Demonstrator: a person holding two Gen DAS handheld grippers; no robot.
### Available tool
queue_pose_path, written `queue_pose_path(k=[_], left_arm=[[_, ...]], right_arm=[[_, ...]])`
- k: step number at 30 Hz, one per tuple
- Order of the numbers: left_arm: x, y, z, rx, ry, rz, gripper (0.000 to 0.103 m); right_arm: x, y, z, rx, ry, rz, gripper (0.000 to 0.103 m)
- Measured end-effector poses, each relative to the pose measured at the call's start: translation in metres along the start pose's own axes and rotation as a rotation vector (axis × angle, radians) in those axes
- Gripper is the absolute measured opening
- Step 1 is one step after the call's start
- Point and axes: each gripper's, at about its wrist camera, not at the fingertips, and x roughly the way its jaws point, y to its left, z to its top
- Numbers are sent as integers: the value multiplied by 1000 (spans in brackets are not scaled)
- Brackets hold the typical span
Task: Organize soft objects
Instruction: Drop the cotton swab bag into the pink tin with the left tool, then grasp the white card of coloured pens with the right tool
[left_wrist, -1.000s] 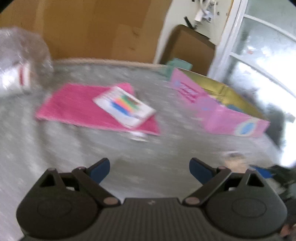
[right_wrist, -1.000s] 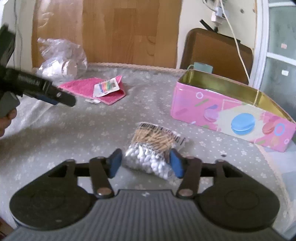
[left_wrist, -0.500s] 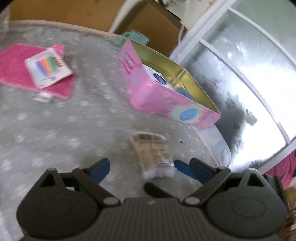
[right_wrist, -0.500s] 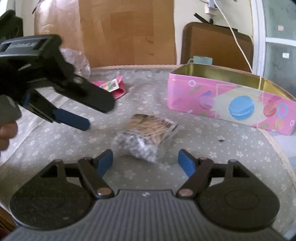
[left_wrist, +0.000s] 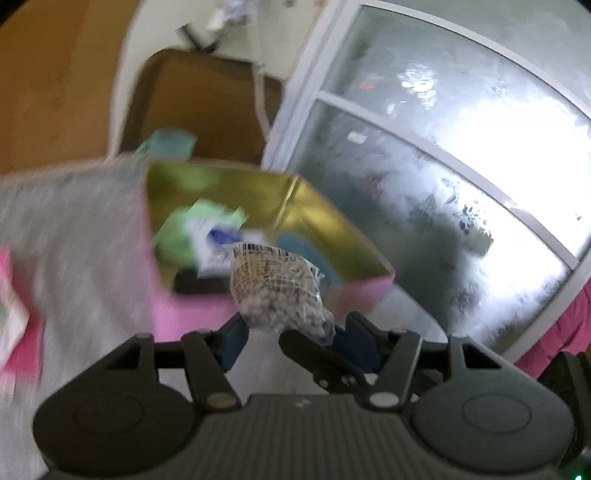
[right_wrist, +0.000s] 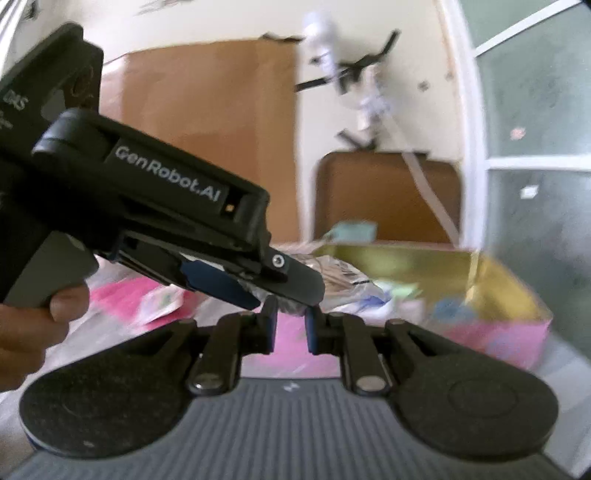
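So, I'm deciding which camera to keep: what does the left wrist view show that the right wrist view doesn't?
Only left wrist: the white swab heads inside the swab bag, between the pads of the left gripper. Only right wrist: the person's left hand on that gripper's handle, and its GenRobot.AI lettering. Both: the bag and the open pink tin with packets inside.

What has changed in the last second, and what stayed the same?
The cotton swab bag left the table; it now hangs between the pads of the left gripper, before the pink tin. The right gripper narrowed at the bag's end; its grip is unclear. The tin stayed open, in place.
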Motion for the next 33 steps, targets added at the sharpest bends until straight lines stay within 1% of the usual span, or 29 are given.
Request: queue_pose_path(k=[1,2,3,4,5,6,7,8,9,10,12,13,15,17,18,20,21,22,23,24,25,26,27,28,29,30,31,32,33], left_arm=[[10,-9,14,29,-6,1,63],[21,-15,26,54,-8,0,73],[31,-19,34,69,-8,-3,86],[48,-23,45,78,-1,-13,91],[62,-25,52,86,6,-17,92],[78,-26,57,96,11,-3,87],[96,-25,60,100,16,59,83],[110,-20,65,93,28,114,81],[114,-15,65,81,39,145,83],[110,-8,62,50,35,137,84],[82,8,54,22,-20,96,87],[68,14,50,25,-51,109,87],[30,33,35,17,-120,165,87],[-4,59,20,-18,-152,220,87],[-23,75,9,-41,-170,269,87],[-53,104,-9,-84,-192,393,87],[-68,123,-20,-118,-195,471,87],[-78,138,-28,-144,-196,527,87],[-89,157,-41,-178,-195,609,87],[-96,170,-49,-200,-196,665,87],[-106,187,-60,-228,-201,727,87],[-112,198,-68,-251,-211,770,87],[-116,206,-71,-267,-223,798,82],[-120,215,-79,-287,-244,829,83],[-124,222,-83,-331,-251,818,85],[-132,226,-86,-360,-278,771,86],[-136,225,-89,-361,-313,754,86],[-138,224,-90,-353,-325,760,86],[-137,222,-90,-344,-327,755,86]], right_arm=[[4,-11,5,18,-5,-20,19],[10,-20,7,36,-5,-32,21],[22,-33,11,56,6,-48,24],[37,-44,12,50,29,-75,28],[49,-50,10,28,43,-112,43],[65,-57,4,-8,71,-241,47],[71,-63,0,-16,104,-316,47],[68,-71,-3,19,113,-317,47],[60,-76,-6,68,92,-295,47],[51,-79,-9,105,66,-280,47],[36,-73,-14,106,45,-287,47],[32,-69,-14,104,34,-283,47],[24,-59,-14,135,9,-231,47],[21,-39,-11,148,1,-146,47],[25,-27,-9,143,4,-104,47],[38,-2,-6,121,28,-5,47],[46,16,-6,102,52,55,47],[54,36,-5,78,78,109,47],[59,49,-5,62,98,138,47],[71,71,-5,38,134,175,47],[84,77,-5,27,153,194,47],[98,92,-5,13,181,222,47],[114,108,-5,3,215,247,47],[132,123,-5,0,245,255,47],[143,131,-5,-1,261,251,48],[163,143,-5,-2,284,240,50],[180,148,-5,0,304,233,53],[197,151,-5,10,326,229,59],[209,152,-6,22,342,226,59]])
